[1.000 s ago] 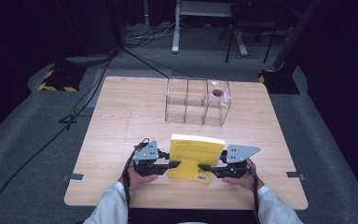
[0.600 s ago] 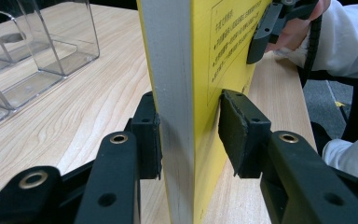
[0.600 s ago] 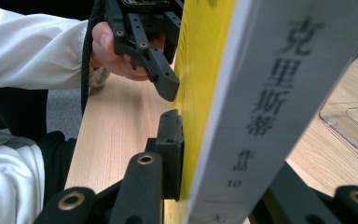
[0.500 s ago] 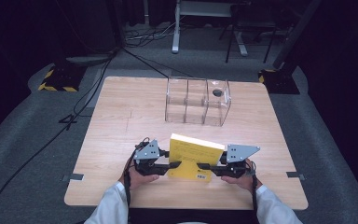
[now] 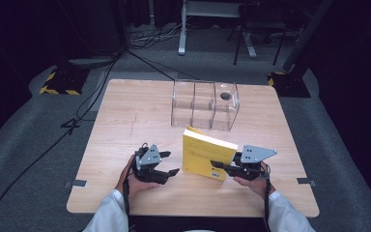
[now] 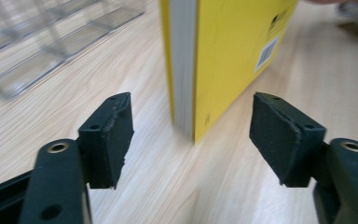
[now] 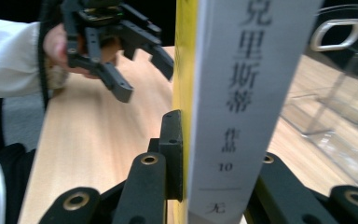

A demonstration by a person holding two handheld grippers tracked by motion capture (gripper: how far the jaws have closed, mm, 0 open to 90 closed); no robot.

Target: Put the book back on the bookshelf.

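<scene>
A yellow book [image 5: 206, 152] stands upright on the wooden table [image 5: 125, 121], near the front edge. My right gripper [image 5: 218, 167] is shut on its white spine end; in the right gripper view the spine [image 7: 247, 93] sits clamped between the two jaws of that gripper [image 7: 219, 158]. My left gripper [image 5: 171, 174] hangs just left of the book, apart from it. Its jaws have just been opening, and they now stand wide. In the left gripper view the book [image 6: 223, 60] is a little beyond the left gripper [image 6: 191, 135], with nothing between the pads.
A clear plastic box [image 5: 205, 104] with several compartments stands behind the book at the table's middle back. A small dark object [image 5: 225, 96] lies in its right compartment. Bare wood lies to the left and right.
The left gripper's jaws have opened and let go of the book's left edge. The book now stands more upright, held by the right gripper alone.
</scene>
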